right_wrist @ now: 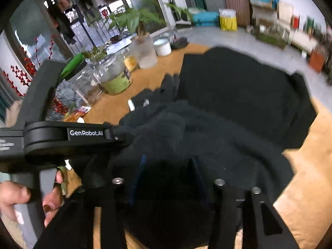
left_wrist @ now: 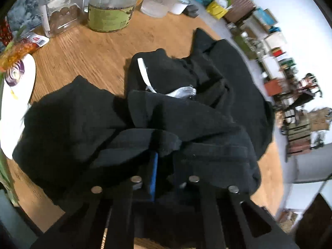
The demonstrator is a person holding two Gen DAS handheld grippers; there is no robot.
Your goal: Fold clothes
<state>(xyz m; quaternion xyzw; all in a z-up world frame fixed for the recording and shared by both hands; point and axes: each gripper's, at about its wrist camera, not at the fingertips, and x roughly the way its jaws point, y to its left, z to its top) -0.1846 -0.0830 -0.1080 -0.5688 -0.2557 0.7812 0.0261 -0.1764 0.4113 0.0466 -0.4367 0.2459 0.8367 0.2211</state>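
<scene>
A black garment [left_wrist: 186, 112] lies crumpled on the round wooden table [left_wrist: 87, 54], with a white neck label [left_wrist: 143, 70] showing near its middle. My left gripper [left_wrist: 166, 166] is shut on a fold of the fabric, which drapes over its fingers so that only one blue pad [left_wrist: 154, 172] shows. In the right wrist view the same garment [right_wrist: 238, 95] spreads to the far right. My right gripper [right_wrist: 168, 166] is shut on a thick bunch of it. The left gripper's black housing [right_wrist: 51, 137] reaches in from the left, held by a hand [right_wrist: 51, 197].
Glass jars [left_wrist: 112, 6] and a clear plastic box [left_wrist: 60, 14] stand along the table's far side. A white plate [left_wrist: 18, 95] with a cut red onion and a snack packet [left_wrist: 22, 47] sit at the left. The table edge [left_wrist: 276, 155] drops to the floor on the right.
</scene>
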